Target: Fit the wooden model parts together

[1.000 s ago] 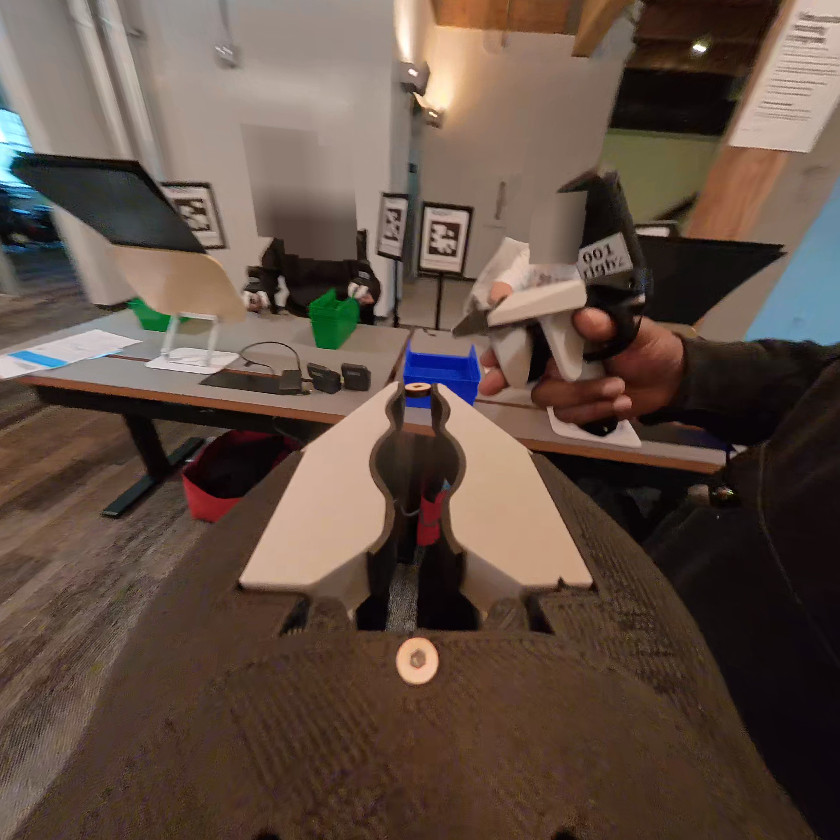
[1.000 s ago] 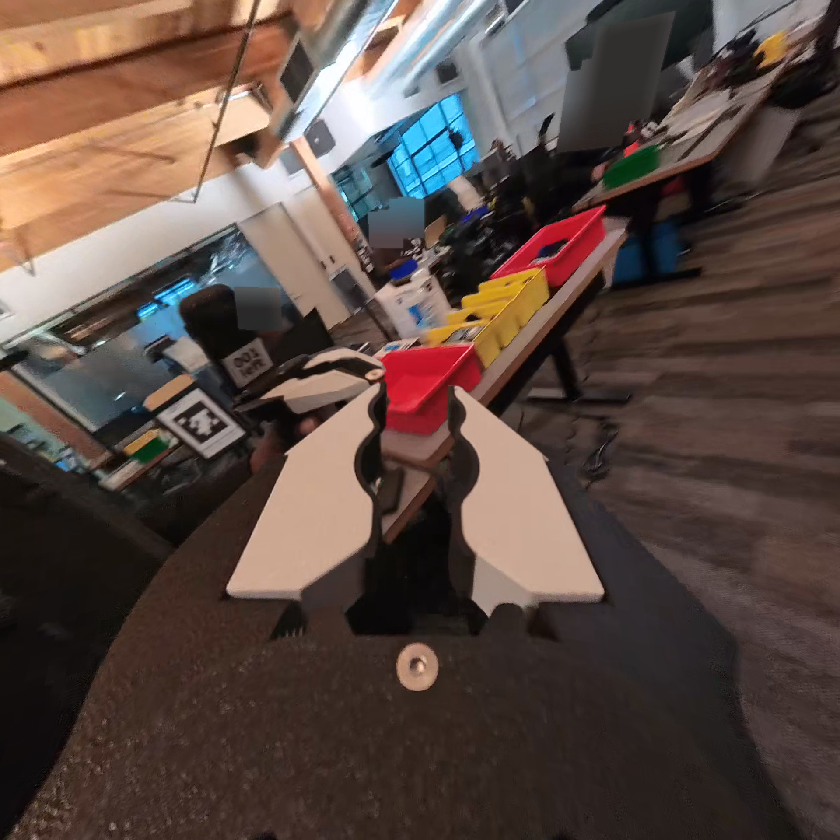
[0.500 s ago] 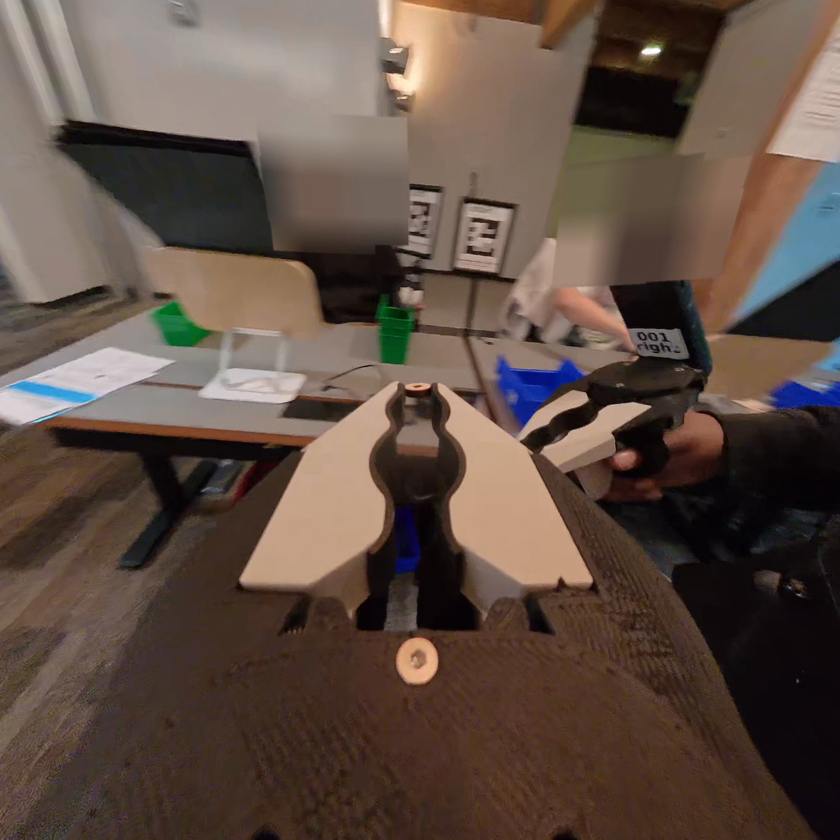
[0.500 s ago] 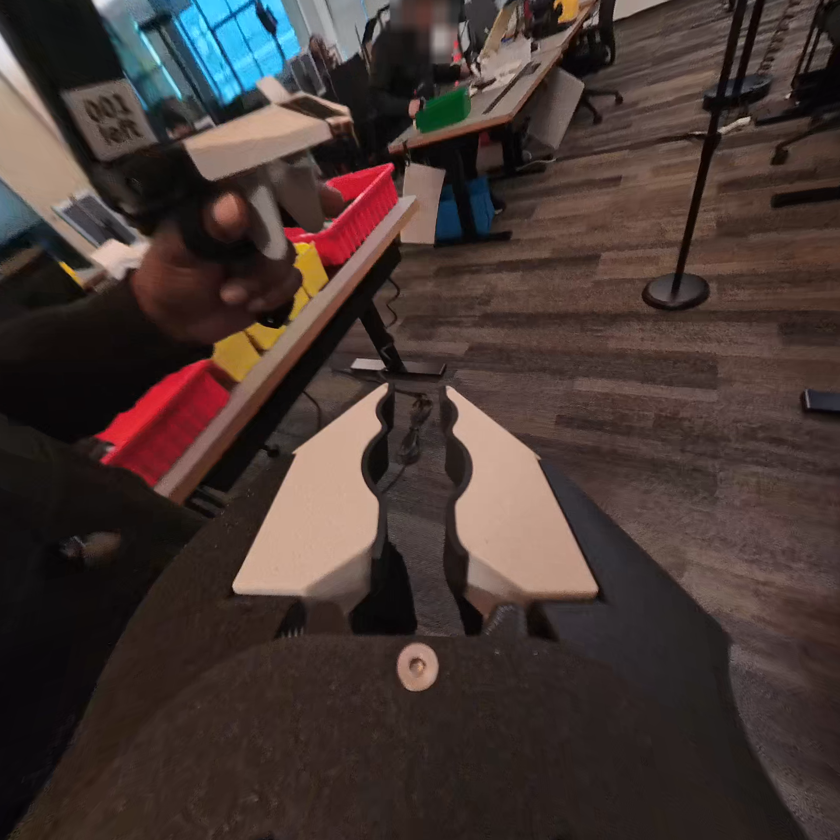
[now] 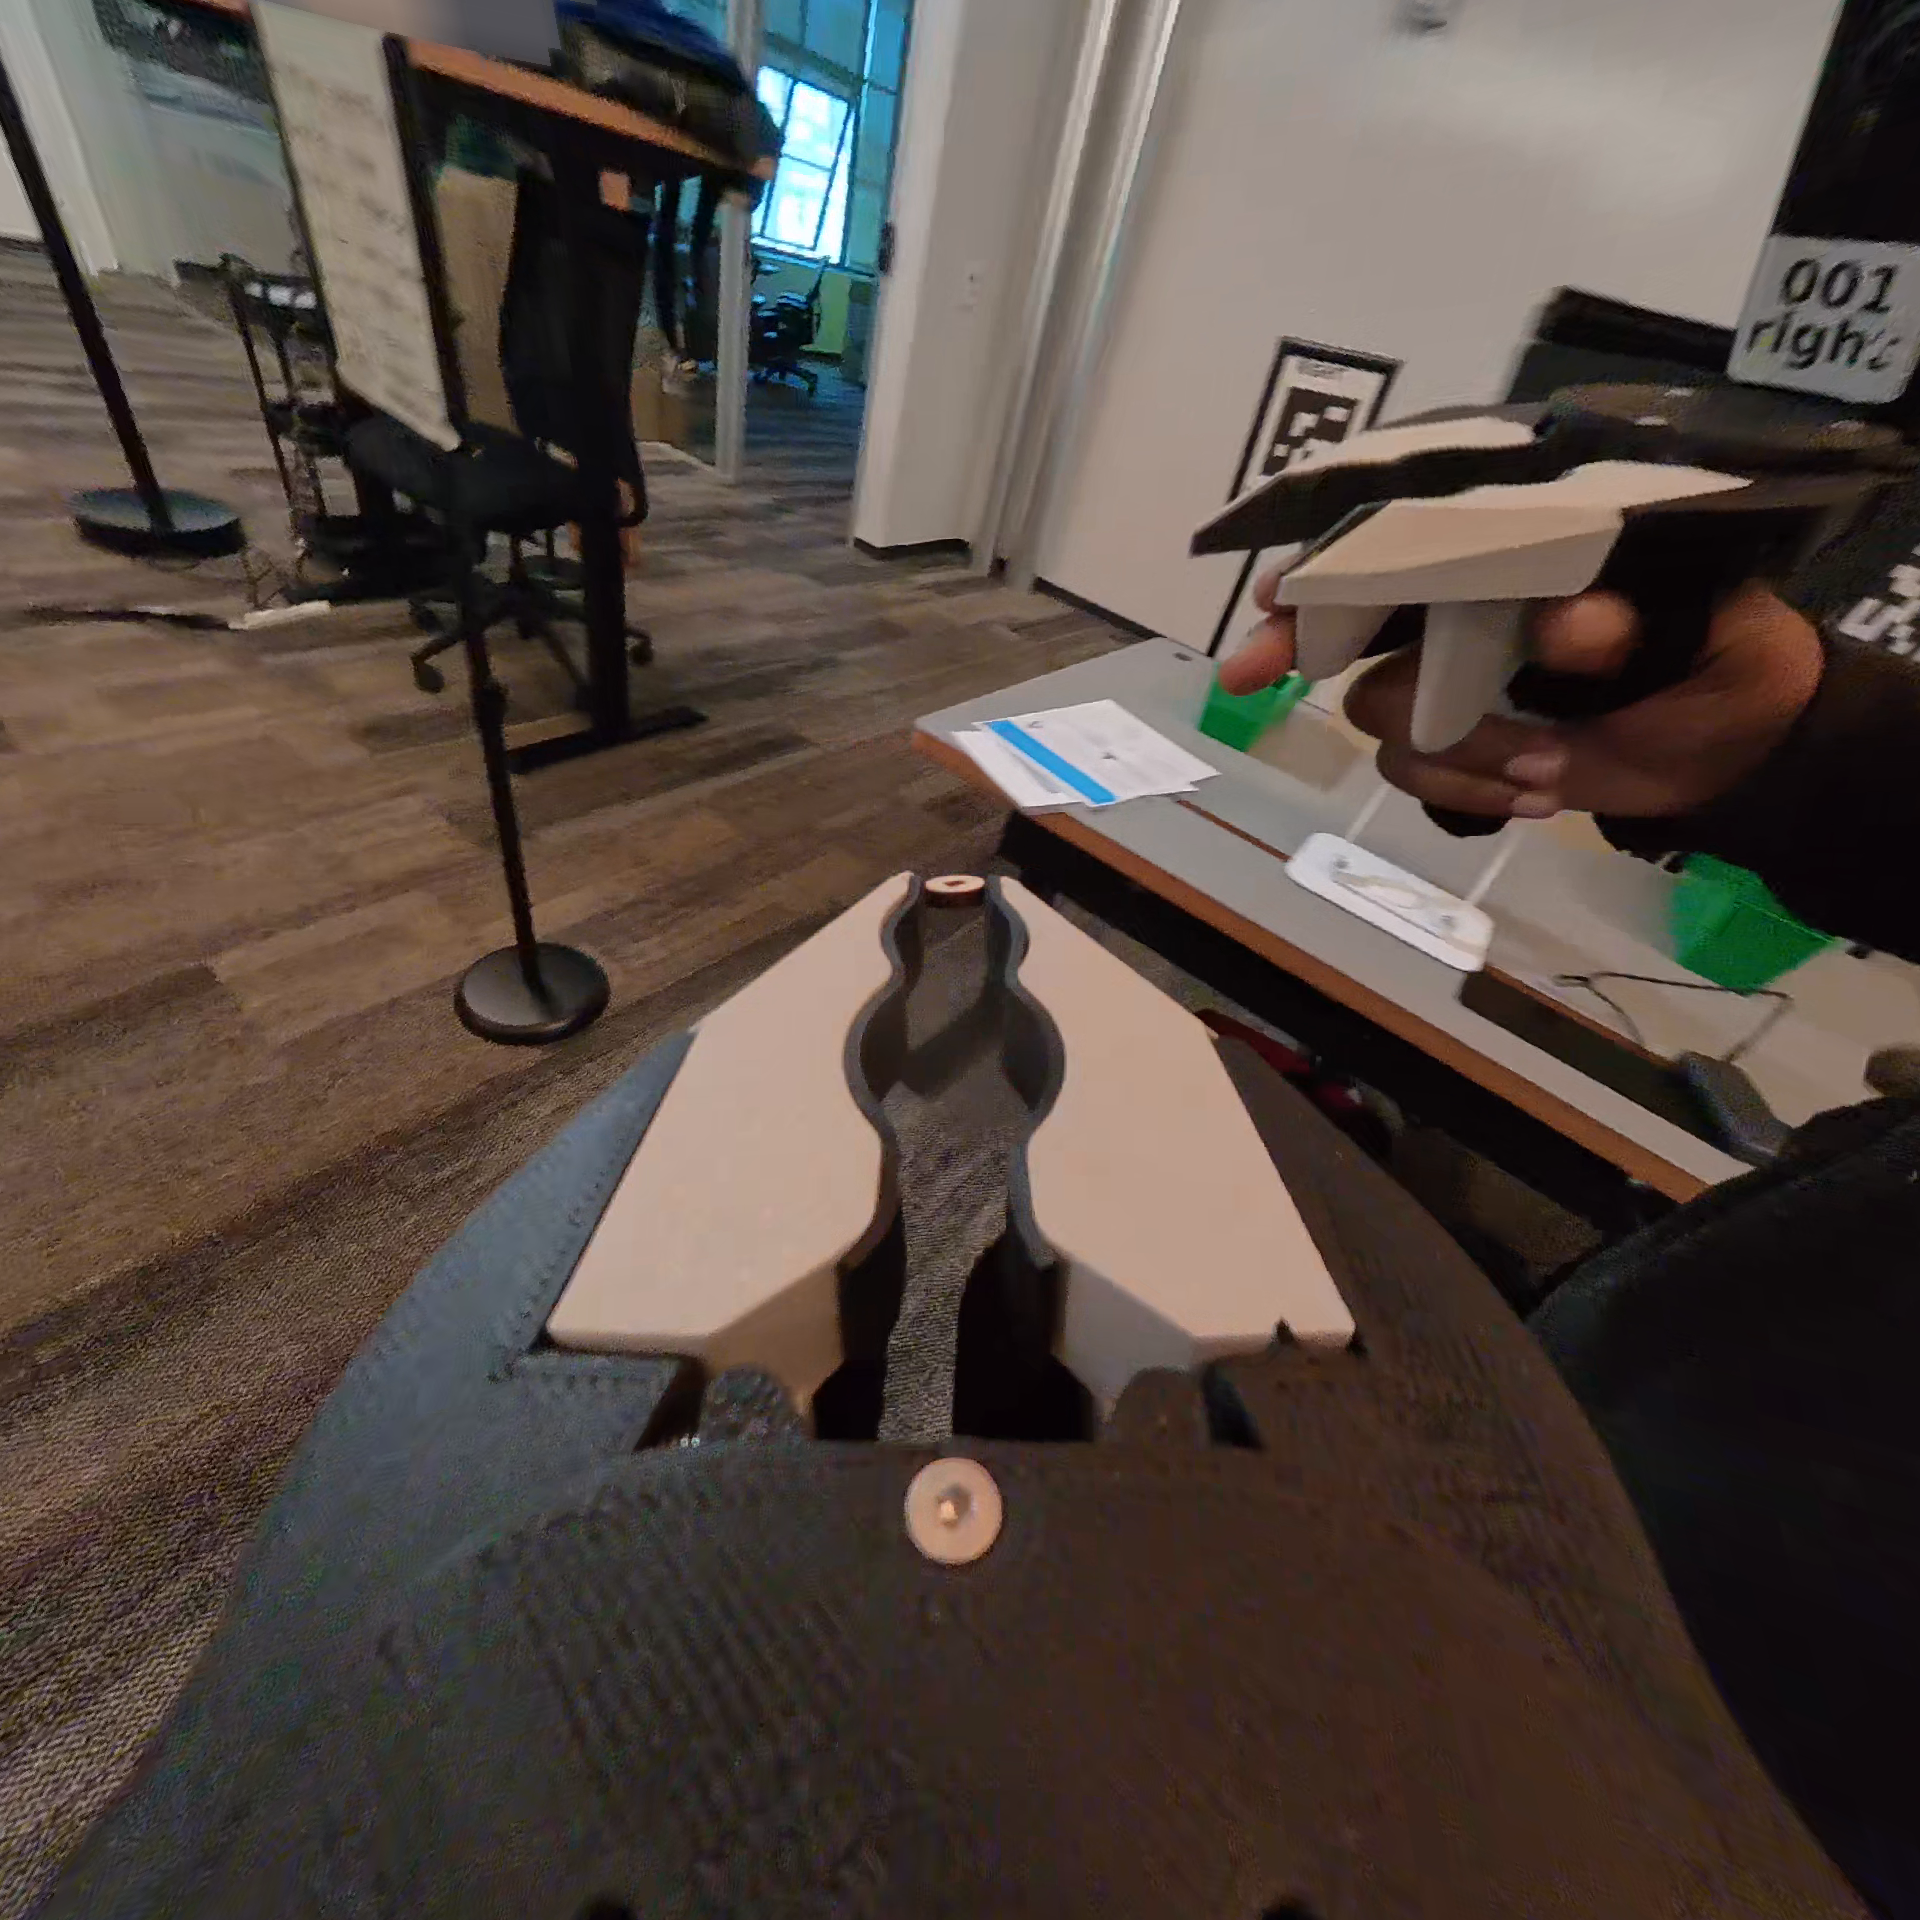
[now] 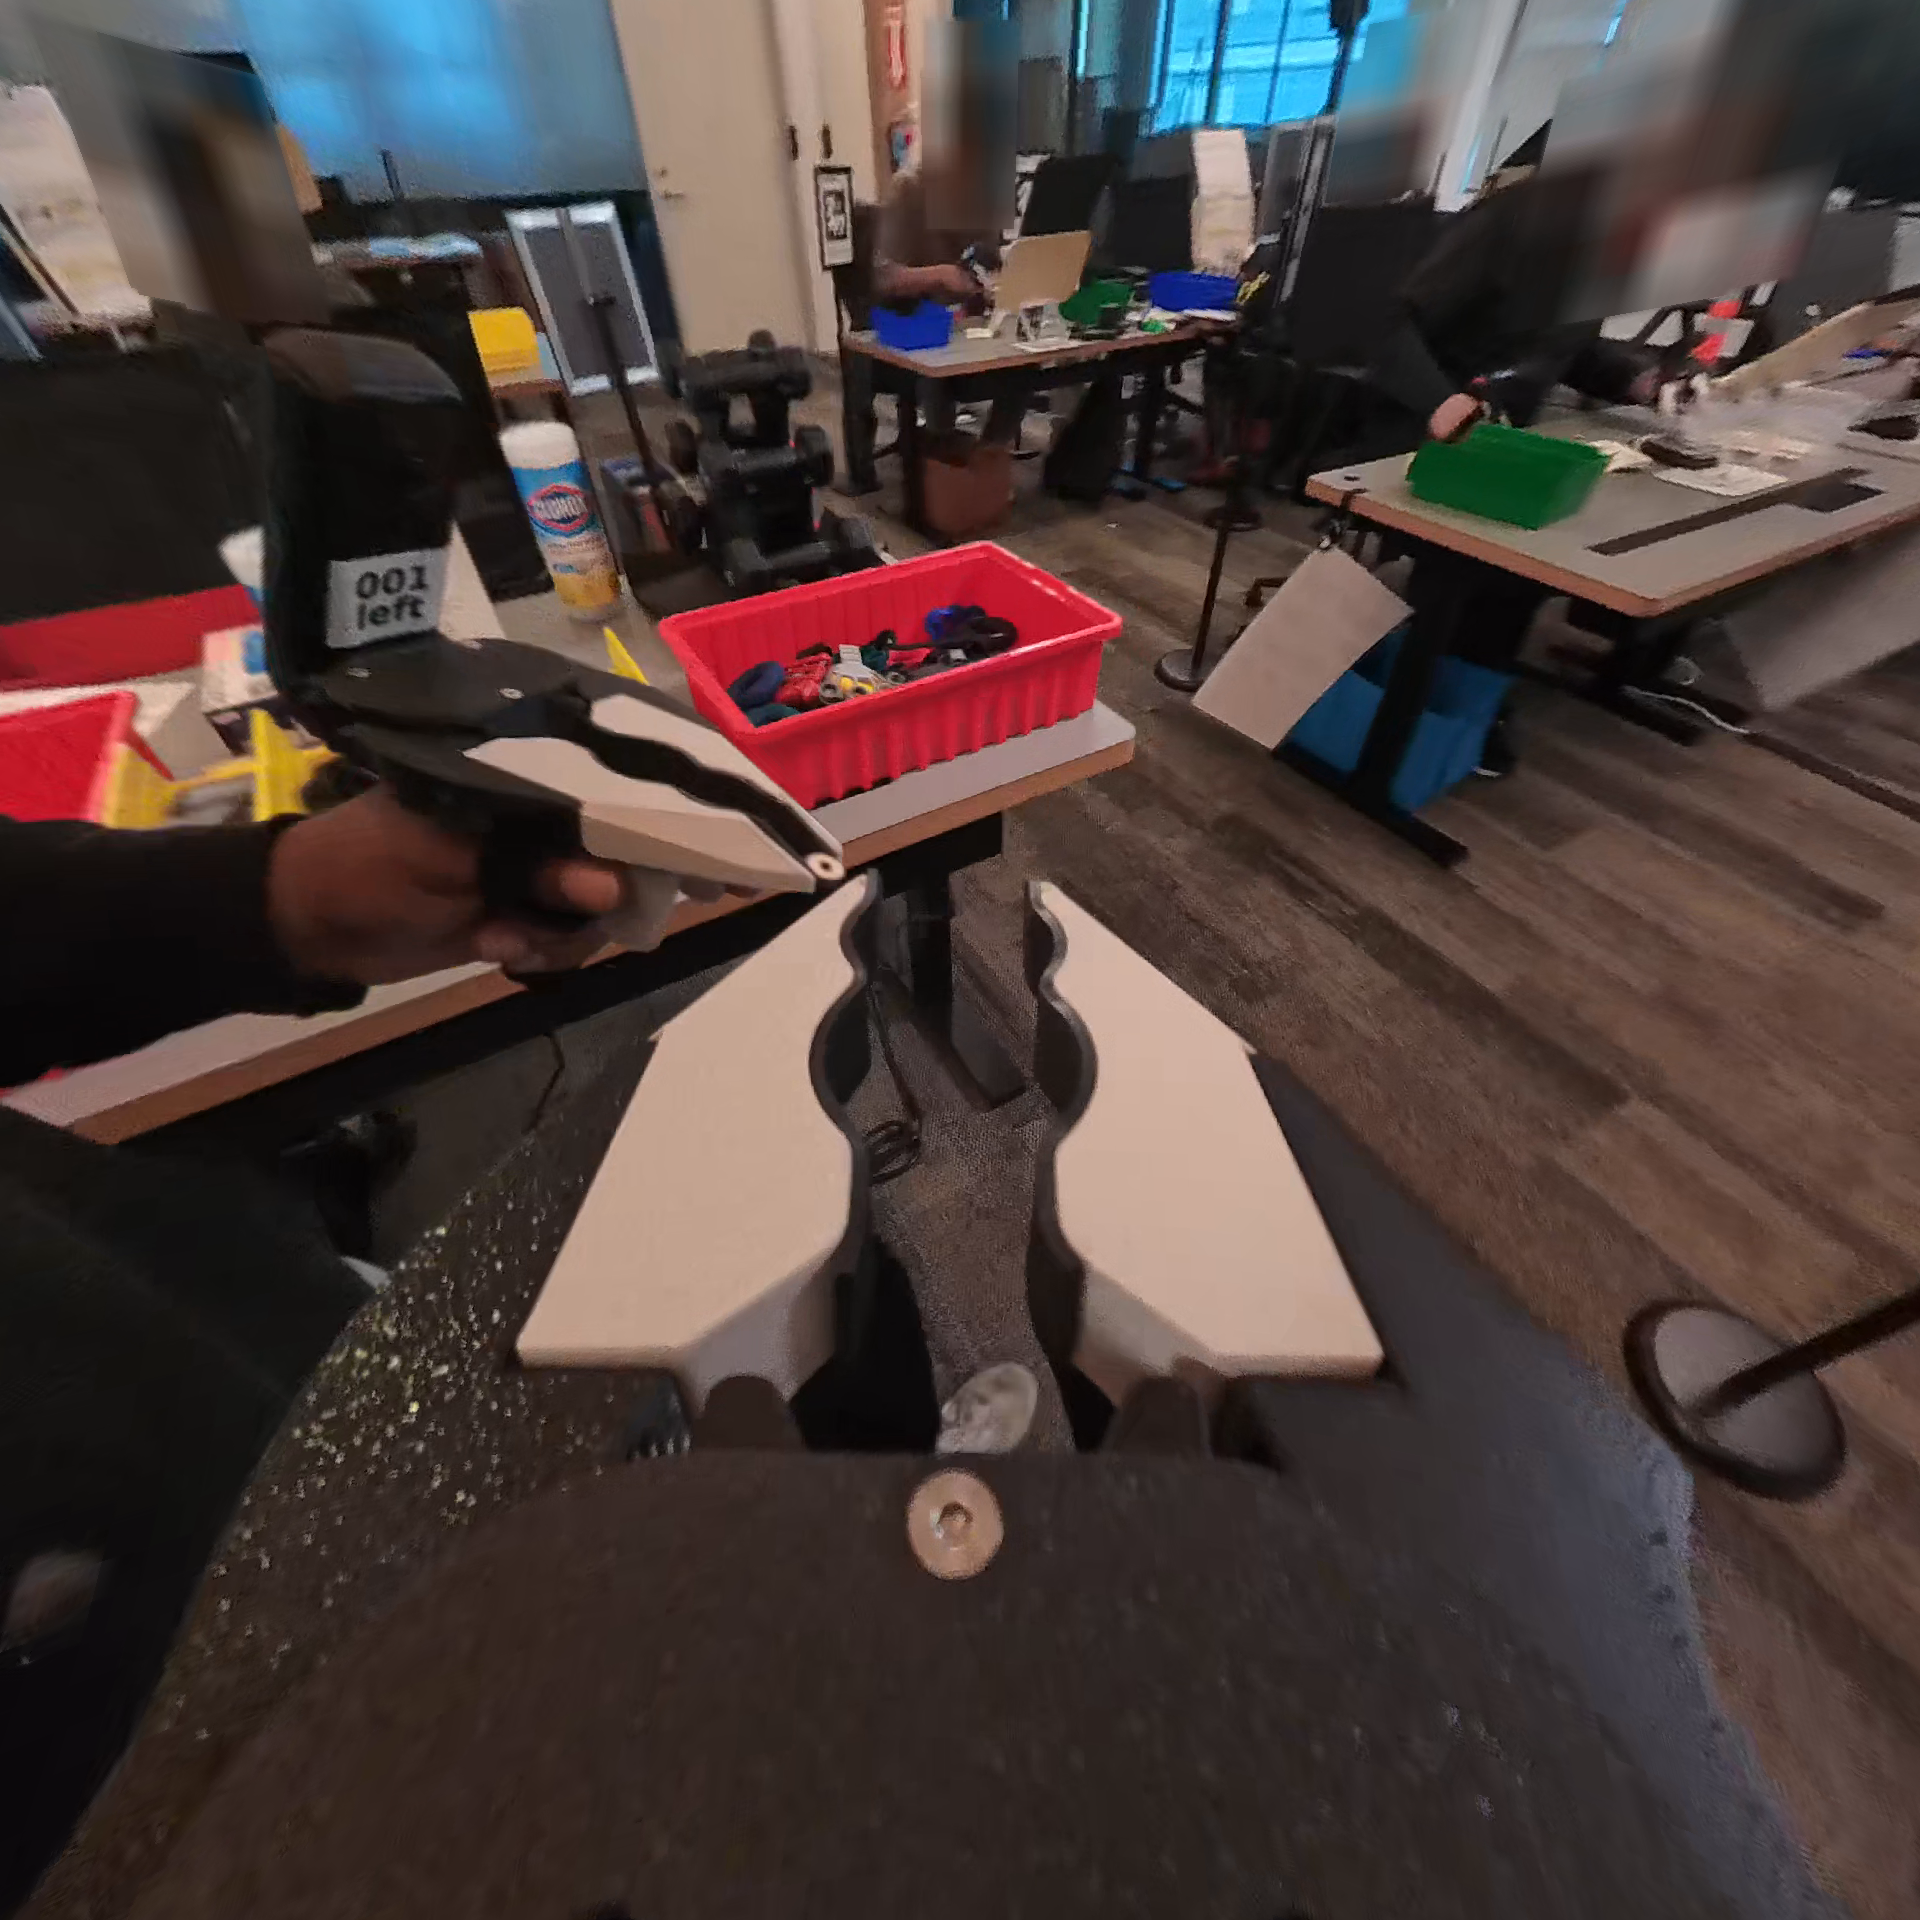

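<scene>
My left gripper (image 5: 953, 896) is shut on a small round wooden ring (image 5: 953, 889), pinched at the very tips and held in the air above the floor. In the right wrist view the left gripper (image 6: 821, 868) sits at left in a person's hand, with the ring (image 6: 827, 864) at its tip, just left of my right gripper's left finger (image 6: 748, 1132). My right gripper (image 6: 951, 899) is open and empty. It also shows in the left wrist view (image 5: 1247, 545) at upper right, held in a hand. No other wooden parts are in view.
A grey table (image 5: 1195, 862) with papers, a white stand and green bins (image 5: 1745, 930) is at right. A stanchion base (image 5: 532, 989) and an office chair (image 5: 488, 499) stand on the floor. A red bin (image 6: 894, 665) sits on a table; another stanchion base (image 6: 1730, 1397) is at lower right. My hands' fingertips stand some 10 centimetres from each other.
Both views have swung round: the left view turned left off the table toward the floor, and the right view rose from the floor to the room. The left gripper still holds the ring.
</scene>
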Demonstrator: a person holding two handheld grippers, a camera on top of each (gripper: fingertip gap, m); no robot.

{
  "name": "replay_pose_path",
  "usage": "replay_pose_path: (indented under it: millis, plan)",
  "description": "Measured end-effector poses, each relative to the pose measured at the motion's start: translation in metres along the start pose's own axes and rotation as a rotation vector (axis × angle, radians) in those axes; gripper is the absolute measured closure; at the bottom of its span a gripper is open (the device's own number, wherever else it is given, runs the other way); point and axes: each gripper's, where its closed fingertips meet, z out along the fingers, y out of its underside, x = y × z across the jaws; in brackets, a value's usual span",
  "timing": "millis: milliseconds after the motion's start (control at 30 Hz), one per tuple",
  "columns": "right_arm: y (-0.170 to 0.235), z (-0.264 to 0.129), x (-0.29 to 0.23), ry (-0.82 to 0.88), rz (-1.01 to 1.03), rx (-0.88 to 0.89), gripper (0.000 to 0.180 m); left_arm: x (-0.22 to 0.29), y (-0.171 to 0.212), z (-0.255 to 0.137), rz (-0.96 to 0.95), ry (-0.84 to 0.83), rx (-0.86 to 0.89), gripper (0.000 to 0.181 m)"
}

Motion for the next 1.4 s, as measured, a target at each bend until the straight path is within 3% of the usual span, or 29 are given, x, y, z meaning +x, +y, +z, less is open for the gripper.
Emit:
replay_pose_path:
  millis: [167,333,467,533,633,767,933,1033,1167,1300,1400]
  plan:
    - [0.012,0.115,0.100,-0.006,0.098,-0.072,0.154,-0.169,-0.014,0.078,-0.092,0.008,-0.010,0.171]
    - [-0.031,0.223,0.204,0.007,0.146,-0.052,0.153,-0.316,-0.139,0.144,0.070,0.049,0.030,0.171]
    - [-0.061,0.311,0.283,-0.055,0.170,-0.029,0.153,-0.423,-0.227,0.158,0.161,-0.029,0.119,0.171]
    - [-0.064,0.360,0.315,-0.124,0.186,-0.035,0.152,-0.481,-0.231,0.159,0.148,-0.098,0.127,0.171]
    - [-0.054,0.438,0.364,-0.230,0.153,-0.085,0.153,-0.579,-0.199,0.157,0.069,-0.234,0.095,0.171]
    - [-0.050,0.557,0.425,-0.411,0.035,-0.180,0.153,-0.699,-0.171,0.120,-0.060,-0.505,0.112,0.171]
    - [-0.105,0.722,0.454,-0.775,-0.145,-0.230,0.154,-0.807,-0.212,0.027,-0.123,-0.897,0.247,0.171]
    - [-0.149,0.810,0.439,-0.996,-0.257,-0.238,0.153,-0.845,-0.219,-0.027,-0.143,-1.104,0.280,0.171]
    - [-0.184,0.920,0.400,-1.196,-0.360,-0.214,0.152,-0.902,-0.192,-0.089,-0.229,-1.303,0.346,0.171]
    - [-0.195,1.028,0.347,-1.257,-0.427,-0.158,0.151,-0.988,-0.153,-0.146,-0.311,-1.402,0.398,0.171]
    - [-0.196,1.110,0.309,-1.243,-0.463,-0.189,0.151,-1.073,-0.164,-0.211,-0.308,-1.389,0.455,0.171]
